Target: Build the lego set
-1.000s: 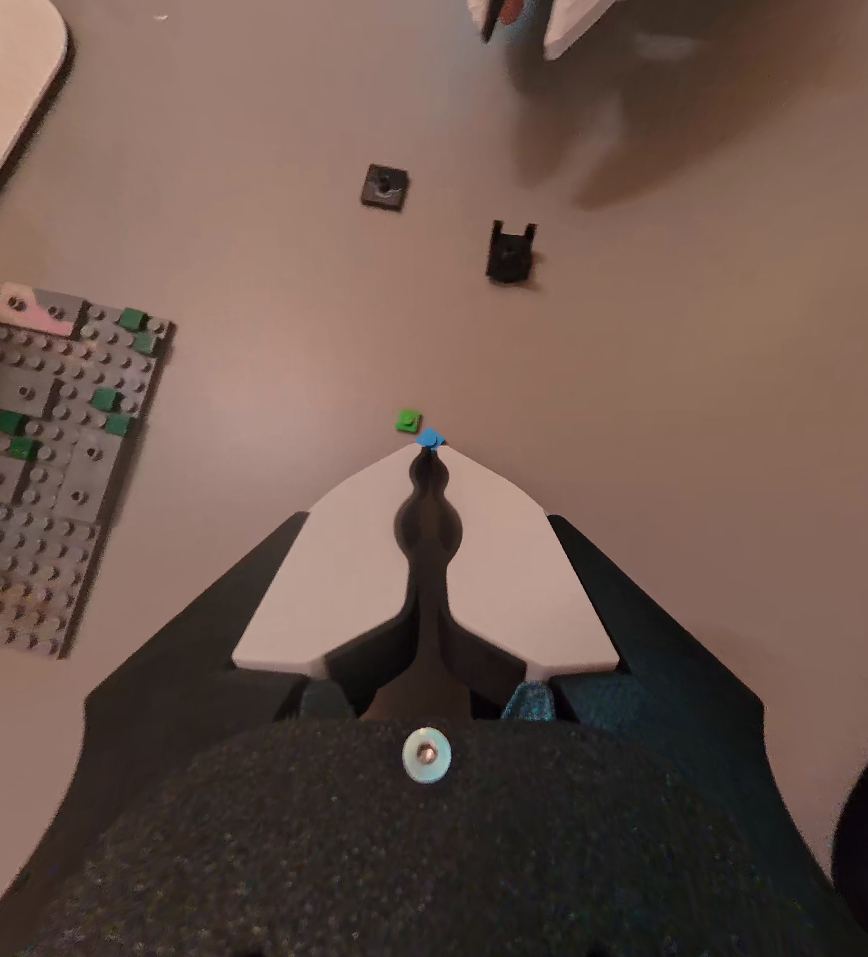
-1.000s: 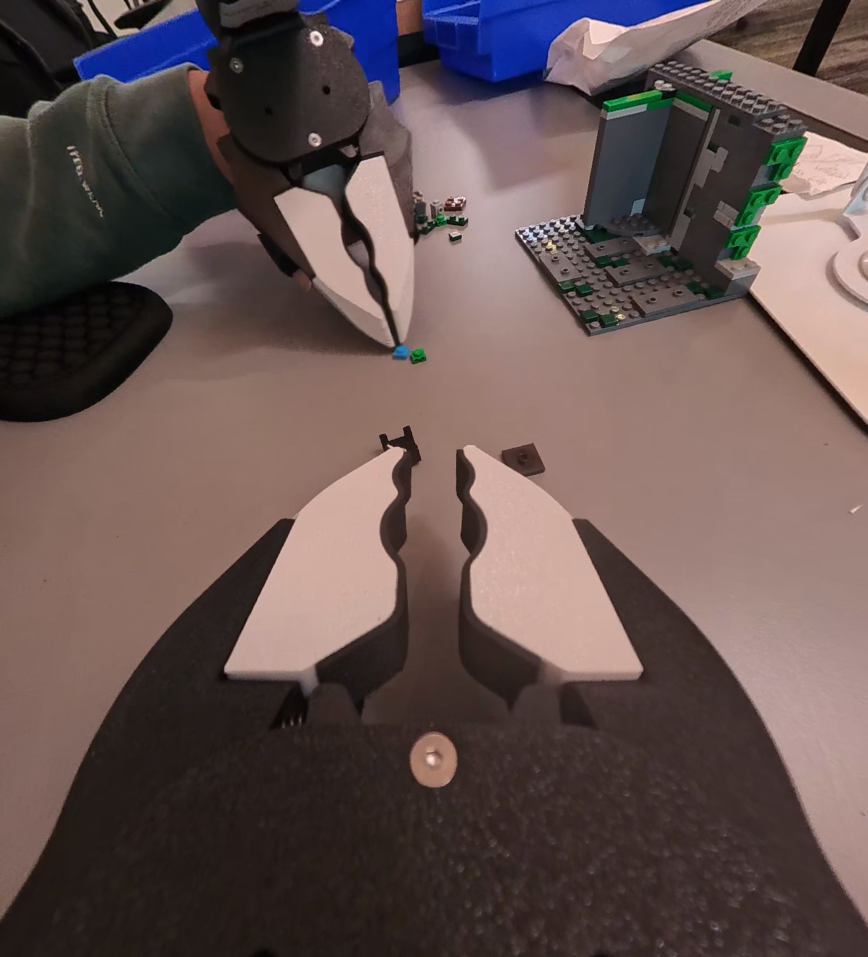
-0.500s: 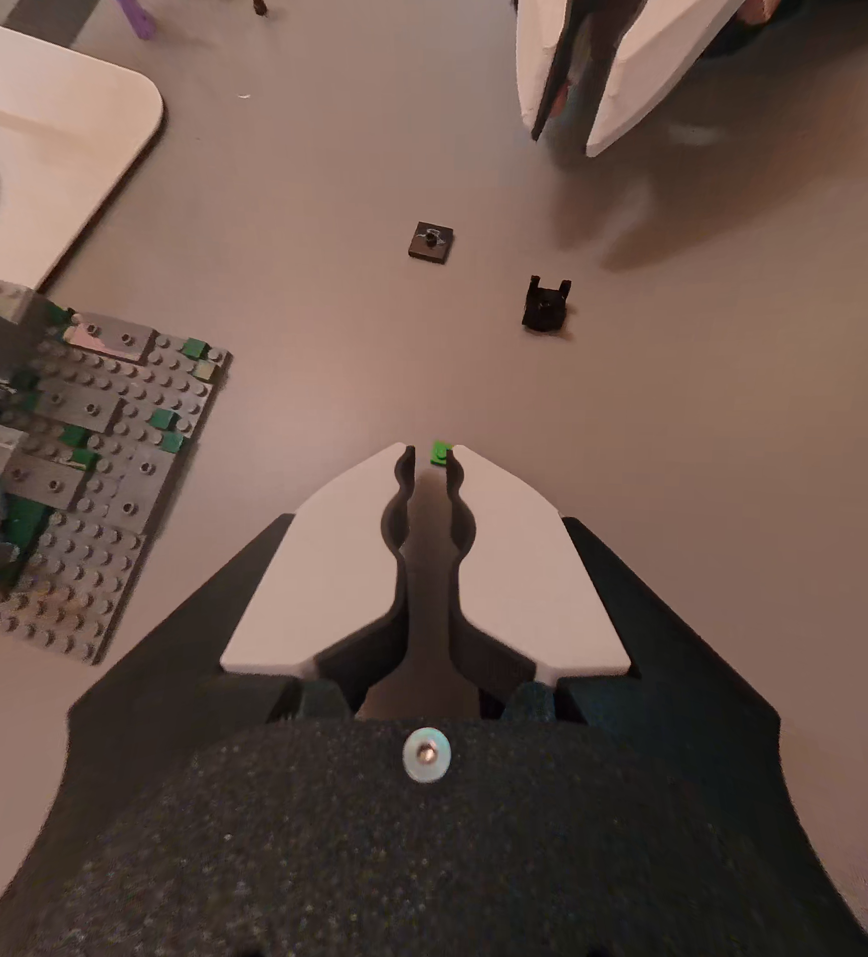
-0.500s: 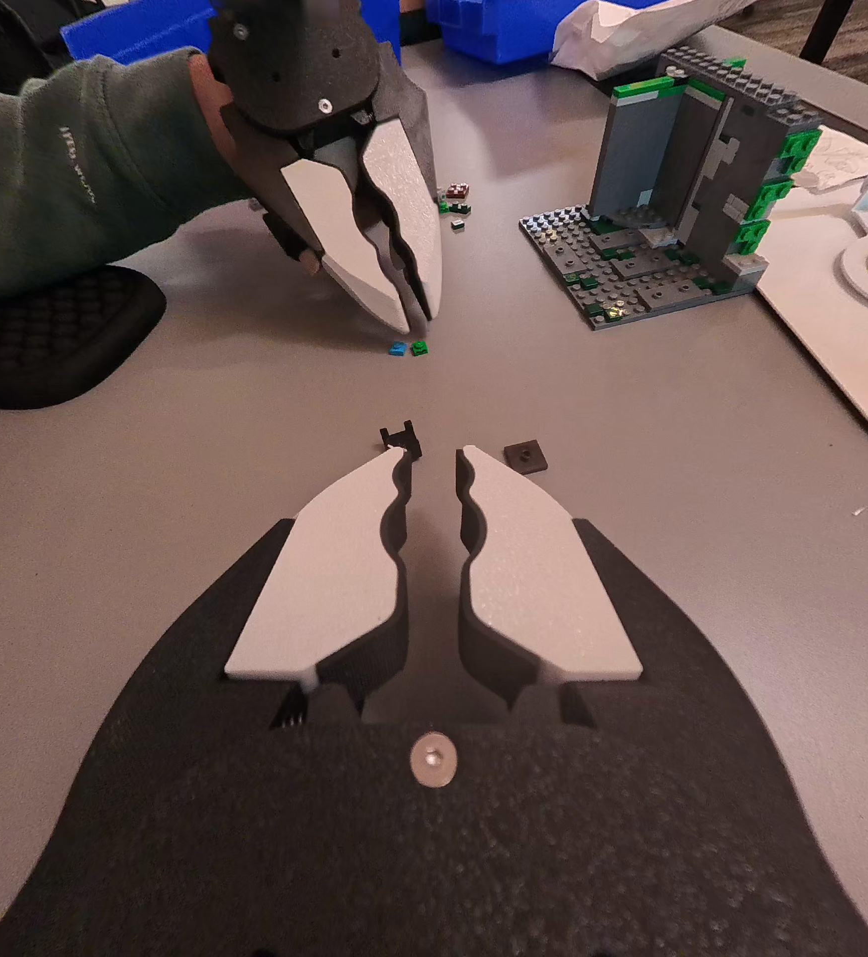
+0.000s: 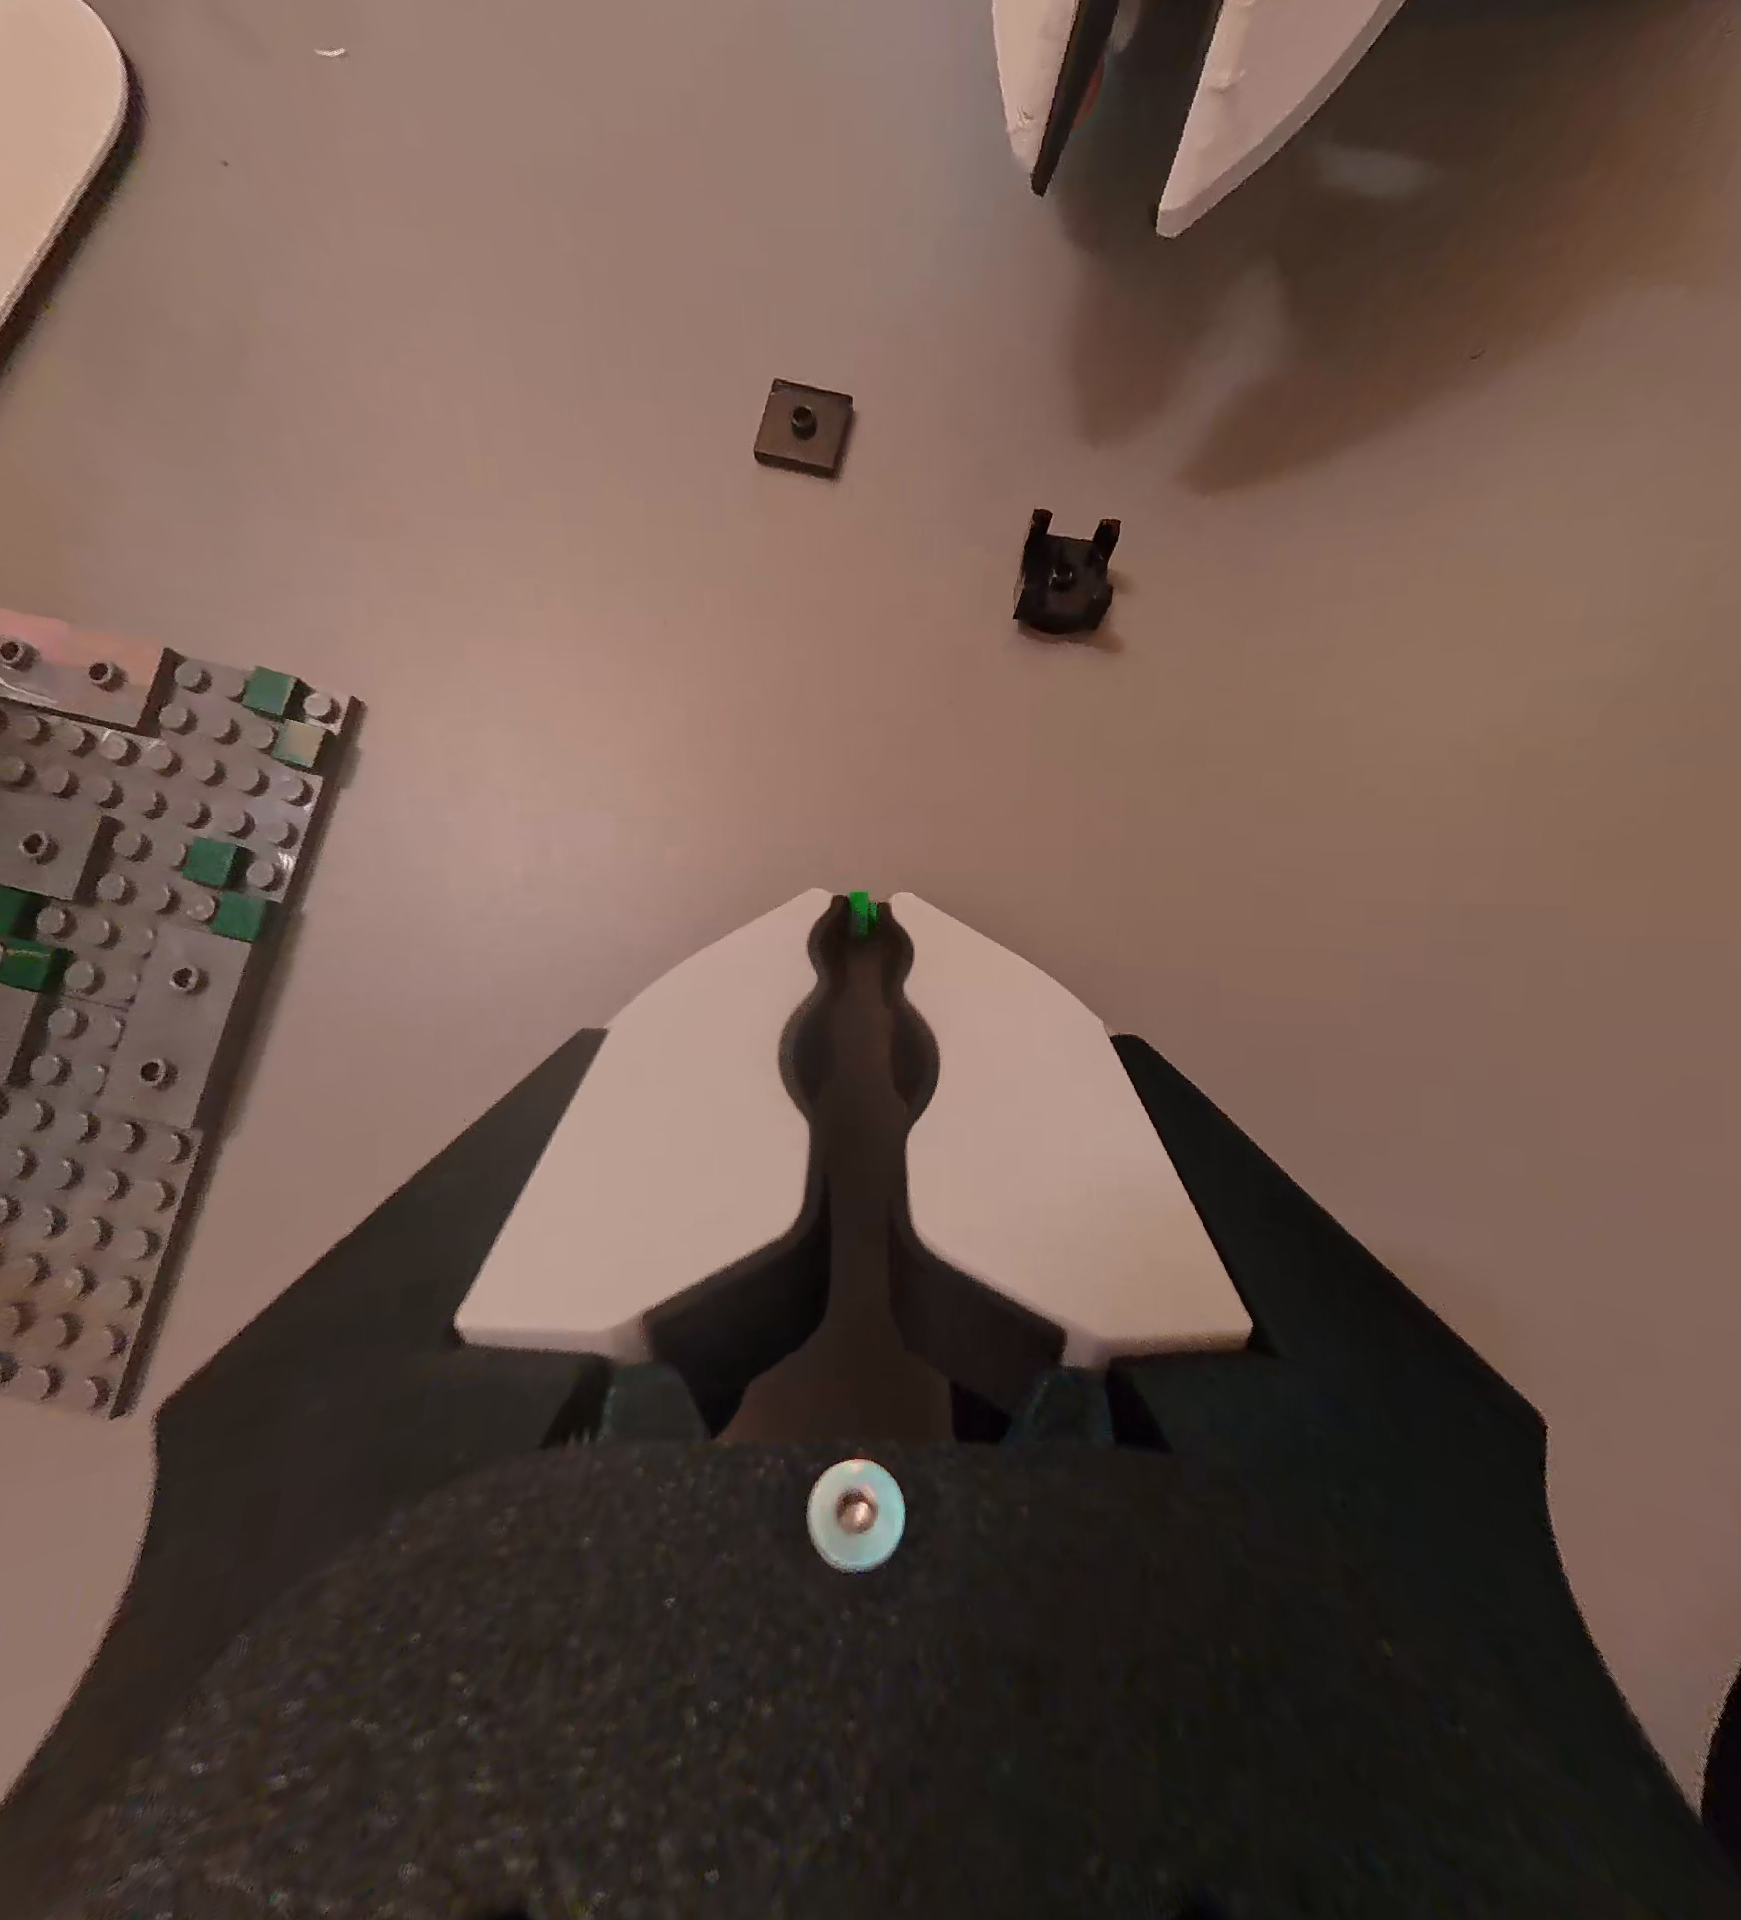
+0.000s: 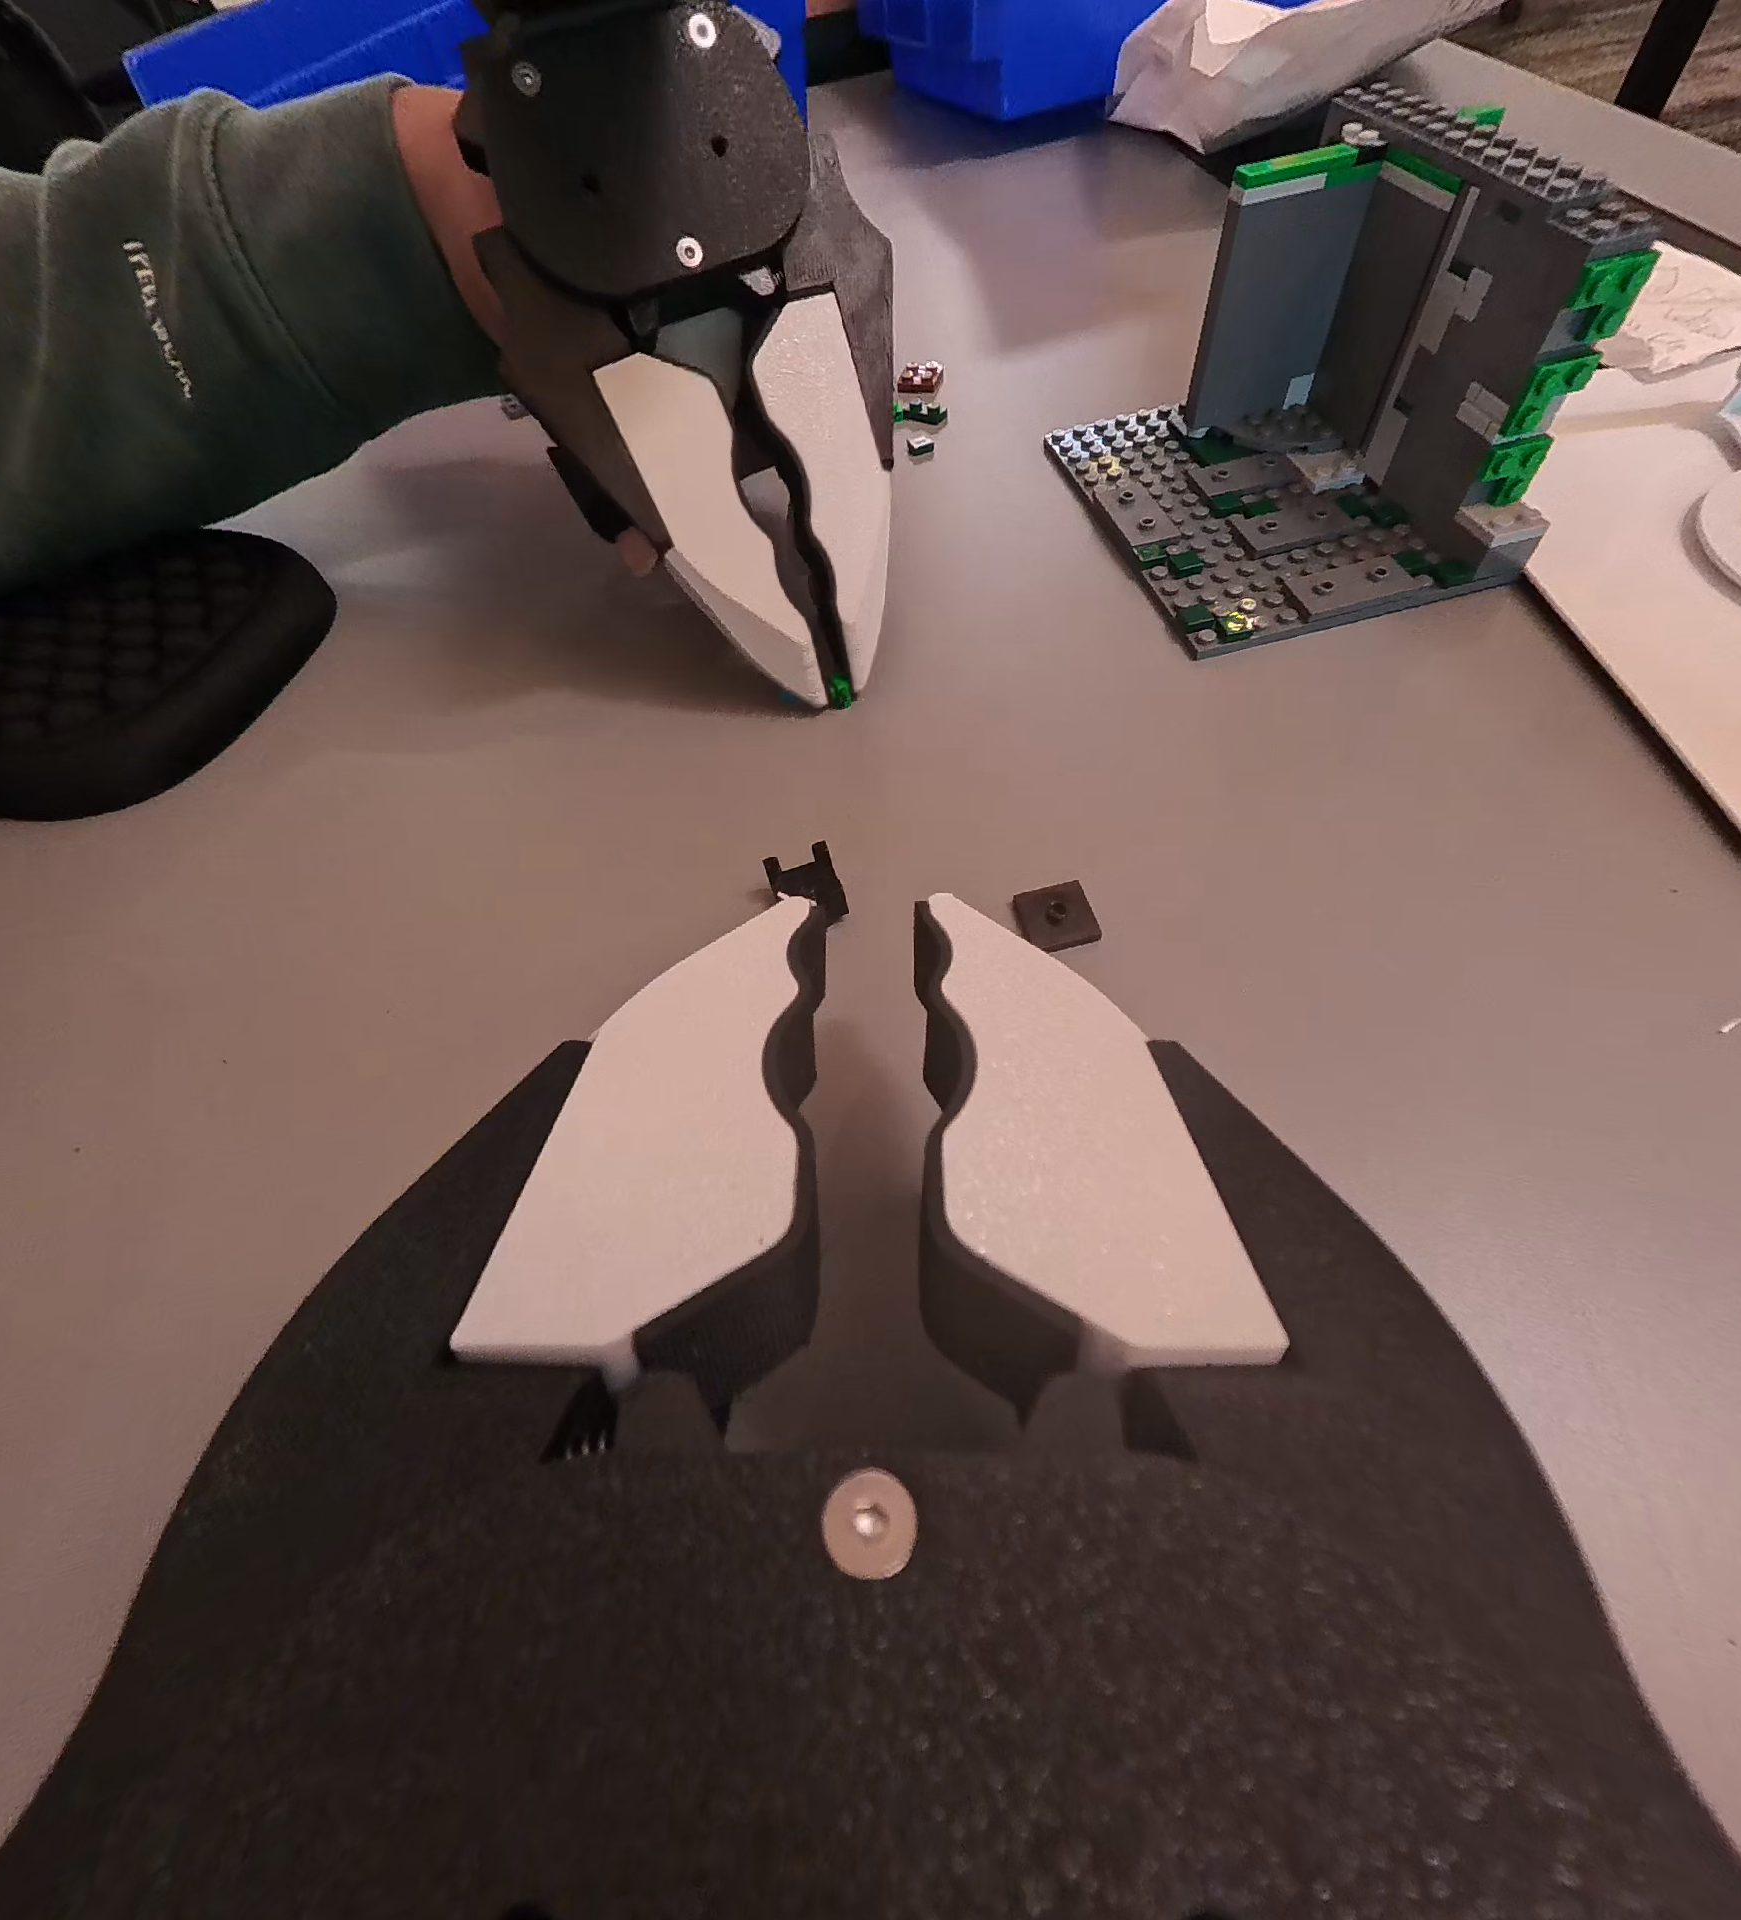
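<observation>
My left gripper [image 5: 860,902] is shut on a tiny green lego piece [image 5: 860,914] at the table surface; the right wrist view shows the same gripper [image 6: 830,694] pinching the green piece [image 6: 841,688], with a small blue piece [image 6: 796,698] just beside its tips. My right gripper [image 6: 864,906] is open and empty, low over the table. A black clip piece [image 6: 804,875] lies just ahead of its left fingertip and a flat dark square plate [image 6: 1056,916] to the right. The grey lego build [image 6: 1365,395] with green accents stands at the back right; its baseplate [image 5: 66,987] shows at left.
A white board [image 6: 1728,665] lies at the right edge. Several loose small pieces [image 6: 920,400] sit behind the left gripper. Blue bins [image 6: 991,52] and a white bag [image 6: 1261,52] stand at the back. A black pad [image 6: 97,665] lies under a person's green sleeve [image 6: 170,343]. The gap from one gripper's tips to the other's is roughly 11 centimeters. The flat dark square plate [image 6: 1056,916] sits 5 centimeters or so from the ends of my right fingers. Look for it in the left wrist view [image 5: 802,431] too. My left gripper is the nearer one to the grey lego build [image 6: 1365,395]: about 20 centimeters, against 25 centimeters.
My left gripper opened after leaving the blue piece, shifted to the green piece and closed on it. My right gripper has stayed still and open.
</observation>
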`<state>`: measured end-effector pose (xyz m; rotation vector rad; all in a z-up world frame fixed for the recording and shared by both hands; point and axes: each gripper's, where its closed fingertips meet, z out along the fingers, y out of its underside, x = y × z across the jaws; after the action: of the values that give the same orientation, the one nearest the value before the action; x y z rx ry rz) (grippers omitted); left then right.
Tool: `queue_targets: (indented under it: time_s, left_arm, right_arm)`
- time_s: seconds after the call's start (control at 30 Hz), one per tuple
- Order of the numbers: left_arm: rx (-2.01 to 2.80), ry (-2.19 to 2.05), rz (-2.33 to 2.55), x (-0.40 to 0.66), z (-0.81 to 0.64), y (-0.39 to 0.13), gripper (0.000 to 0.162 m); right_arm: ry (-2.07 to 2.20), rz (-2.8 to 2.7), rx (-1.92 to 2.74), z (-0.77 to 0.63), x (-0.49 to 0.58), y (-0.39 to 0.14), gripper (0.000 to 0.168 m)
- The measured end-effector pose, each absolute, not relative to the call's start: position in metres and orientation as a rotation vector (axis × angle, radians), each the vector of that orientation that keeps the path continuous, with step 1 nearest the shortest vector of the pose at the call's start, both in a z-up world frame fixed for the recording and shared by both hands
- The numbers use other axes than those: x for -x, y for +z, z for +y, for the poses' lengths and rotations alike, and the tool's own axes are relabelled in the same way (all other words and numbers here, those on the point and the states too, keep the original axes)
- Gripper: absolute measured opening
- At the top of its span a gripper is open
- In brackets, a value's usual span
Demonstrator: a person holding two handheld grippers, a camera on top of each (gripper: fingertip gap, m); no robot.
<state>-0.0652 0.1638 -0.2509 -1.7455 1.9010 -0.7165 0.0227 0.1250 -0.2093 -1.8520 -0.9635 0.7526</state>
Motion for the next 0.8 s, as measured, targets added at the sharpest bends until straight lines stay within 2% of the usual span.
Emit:
queue_targets:
  time_s: [0.37, 0.8]
  left_arm:
    - [1.734, -0.923, 1.864, 0.074, 0.152, -0.232, 0.005]
    - [1.773, -0.916, 1.915, 0.077, 0.154, -0.244, 0.007]
  right_arm:
    - [0.761, -0.967, 1.856, 0.124, -0.022, -0.21, 0.016]
    - [0.765, -0.968, 1.857, 0.124, -0.022, -0.21, 0.016]
